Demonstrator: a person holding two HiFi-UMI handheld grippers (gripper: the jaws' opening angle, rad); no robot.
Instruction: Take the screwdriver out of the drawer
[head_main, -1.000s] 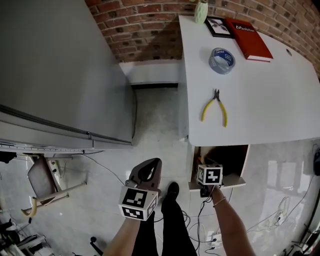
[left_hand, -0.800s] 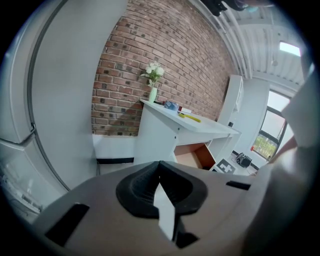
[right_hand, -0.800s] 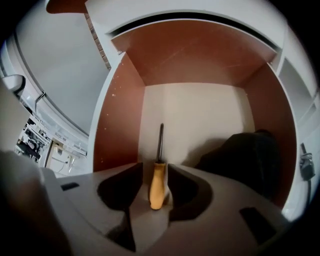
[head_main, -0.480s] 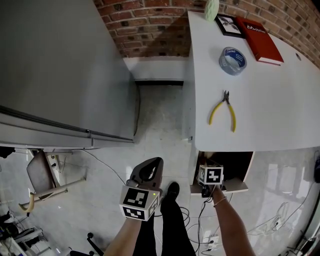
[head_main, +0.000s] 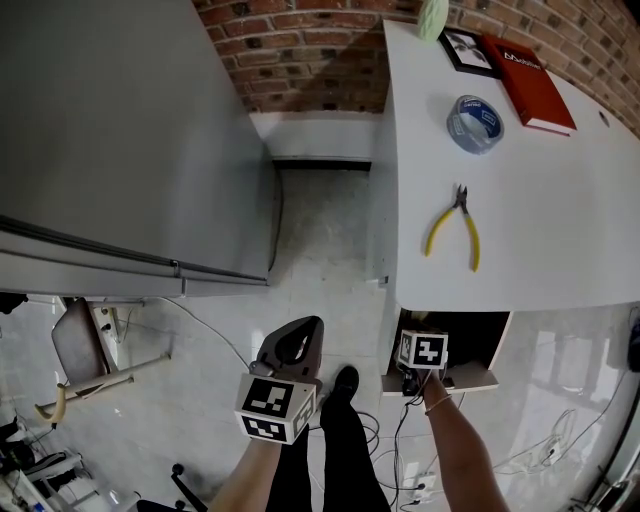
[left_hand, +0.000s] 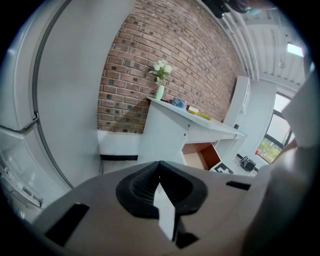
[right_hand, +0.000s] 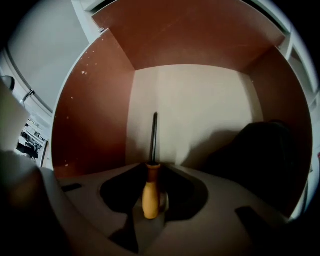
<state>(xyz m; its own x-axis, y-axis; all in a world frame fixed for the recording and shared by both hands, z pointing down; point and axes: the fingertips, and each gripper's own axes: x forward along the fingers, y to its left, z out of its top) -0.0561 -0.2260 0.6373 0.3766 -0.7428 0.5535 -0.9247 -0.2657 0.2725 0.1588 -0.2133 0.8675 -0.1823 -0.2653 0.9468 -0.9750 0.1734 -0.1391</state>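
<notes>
Screwdriver (right_hand: 152, 167) lies on drawer (right_hand: 95, 115) floor, tip pointing to back. Right gripper (right_hand: 151, 202) reaches down in, jaws closing round wooden handle to lift it. Left gripper (left_hand: 161, 197) pinched together, empty, hangs outside.

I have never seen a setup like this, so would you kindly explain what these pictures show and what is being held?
No robot here: a person holds a two-jaw tool in each hand. The wide picture comes from a camera on the person's head, looking down; the other two come from cameras riding on each tool. On the white desk lie yellow pliers, a tape roll and a red book. The right tool reaches into the open drawer below, and its jaws are closing around the screwdriver, at its wooden handle. The left tool hangs empty over the floor, jaws together.
</notes>
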